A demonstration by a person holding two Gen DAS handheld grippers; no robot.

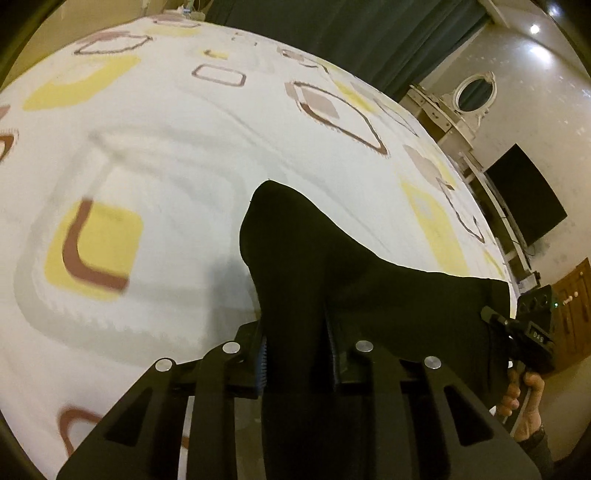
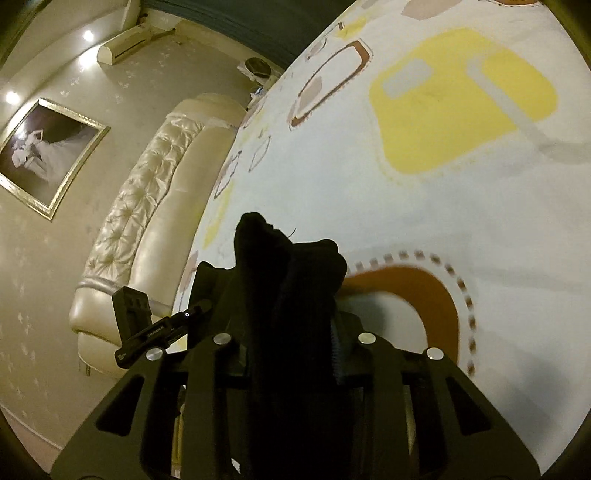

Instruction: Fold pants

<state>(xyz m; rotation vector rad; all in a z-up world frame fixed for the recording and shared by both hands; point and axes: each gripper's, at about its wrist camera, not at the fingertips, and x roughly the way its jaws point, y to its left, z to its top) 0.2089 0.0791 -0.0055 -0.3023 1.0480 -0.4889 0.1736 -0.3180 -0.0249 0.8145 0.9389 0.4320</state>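
1. Between the fingers of the left gripper [image 1: 297, 354] sits black cloth: the jaws are pinched on a bunched part of the pants [image 1: 332, 266], which rise in a peak above the bed and stretch off to the right.
2. At that far end the right gripper [image 2: 291, 354] is clamped on another bunch of the same pants, a dark wad standing up between its pads.
3. Both holds look like gathered handfuls, not clean edges. I judge that a layer could slip out under tension, or the fold could land crooked if the two ends are not kept level.
4. Below lies a white bedsheet [image 1: 166, 155] printed with yellow and brown rounded squares, lightly wrinkled.
5. Around the bed: a cream tufted headboard [image 2: 147, 206], a framed picture [image 2: 44, 155], dark curtains [image 1: 351, 33], a dark screen [image 1: 524, 199].
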